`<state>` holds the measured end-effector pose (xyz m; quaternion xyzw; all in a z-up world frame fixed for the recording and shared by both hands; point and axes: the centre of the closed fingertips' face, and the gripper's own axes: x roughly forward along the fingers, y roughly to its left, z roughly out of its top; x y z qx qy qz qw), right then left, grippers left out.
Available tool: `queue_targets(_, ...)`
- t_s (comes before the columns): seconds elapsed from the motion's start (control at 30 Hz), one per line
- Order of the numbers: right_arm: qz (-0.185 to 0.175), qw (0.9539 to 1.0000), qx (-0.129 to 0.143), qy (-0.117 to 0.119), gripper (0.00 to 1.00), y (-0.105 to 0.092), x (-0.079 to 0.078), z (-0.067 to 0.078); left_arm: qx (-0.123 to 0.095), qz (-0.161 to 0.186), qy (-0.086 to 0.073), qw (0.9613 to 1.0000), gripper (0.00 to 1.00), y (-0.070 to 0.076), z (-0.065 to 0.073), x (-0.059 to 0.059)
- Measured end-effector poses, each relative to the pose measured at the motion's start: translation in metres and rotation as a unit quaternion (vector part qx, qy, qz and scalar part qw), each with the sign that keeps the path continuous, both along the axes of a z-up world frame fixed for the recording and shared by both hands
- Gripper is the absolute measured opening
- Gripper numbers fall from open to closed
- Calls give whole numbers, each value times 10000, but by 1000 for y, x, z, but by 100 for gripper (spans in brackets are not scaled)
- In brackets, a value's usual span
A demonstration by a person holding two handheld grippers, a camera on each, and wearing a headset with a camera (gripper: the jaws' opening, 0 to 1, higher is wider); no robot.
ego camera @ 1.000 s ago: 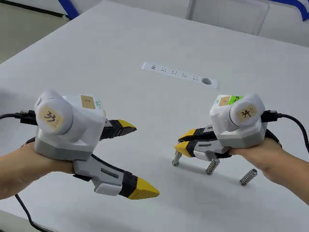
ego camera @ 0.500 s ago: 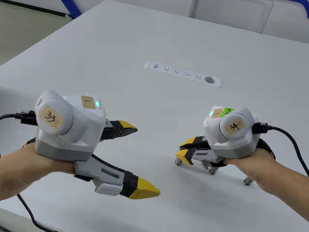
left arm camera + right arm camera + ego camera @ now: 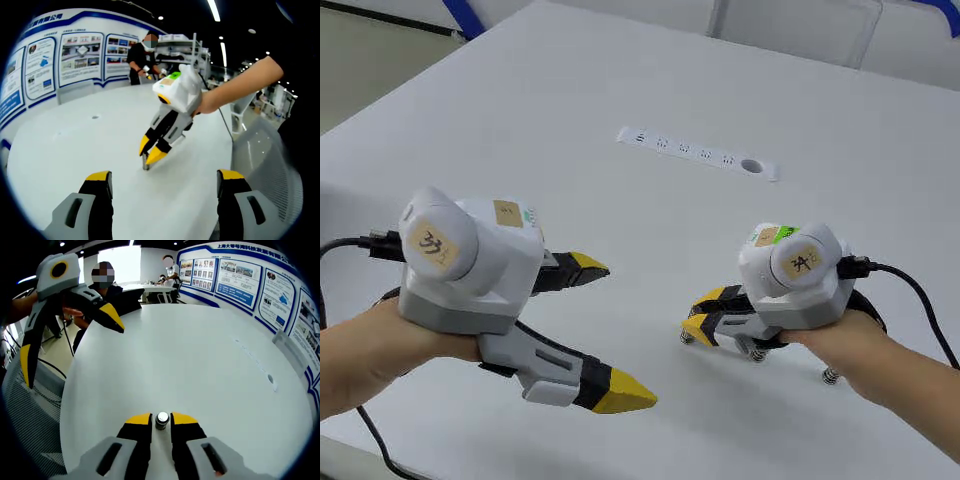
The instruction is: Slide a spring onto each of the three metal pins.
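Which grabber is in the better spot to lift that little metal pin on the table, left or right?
Right, probably. The right gripper is down at the table with its fingers closed on the pin. The left gripper hovers wide open, well apart from it.

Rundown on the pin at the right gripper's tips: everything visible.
The pin is a short silvery metal post with a round shiny top, standing upright on the white table. Its lower part looks coiled, perhaps a spring. The yellow tips of the right gripper clamp its top from both sides.
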<state>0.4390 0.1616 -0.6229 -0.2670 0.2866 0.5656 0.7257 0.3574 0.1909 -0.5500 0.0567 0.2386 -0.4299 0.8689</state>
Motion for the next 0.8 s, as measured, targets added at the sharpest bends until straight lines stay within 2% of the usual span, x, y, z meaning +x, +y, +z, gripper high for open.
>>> queue_targets(0.17, -130, 9997, 195, -5, 17, -2, 2, 15, -19, 12, 0, 10000, 88, 0, 1, -1)
queue_targets(0.27, -132, 9992, 332, -151, 19, -7, 2, 32, -36, 17, -8, 10000, 88, -3, 2, 1)
queue_targets(0.33, -120, 9988, 330, -346, 20, -15, 3, 42, -4, 18, -9, 10000, 87, -4, 2, 4)
queue_targets(0.4, -138, 9985, 401, -349, 21, -21, 1, 49, -6, 25, -16, 10000, 87, -6, 4, 6)
queue_targets(0.63, -596, 9936, 720, -641, 23, -64, 8, 84, -106, 38, -123, 9999, 87, -14, 15, 17)
queue_targets(0.8, -970, 9892, 985, -496, 26, -104, 9, 102, -63, -56, -214, 9997, 88, -23, 23, 23)
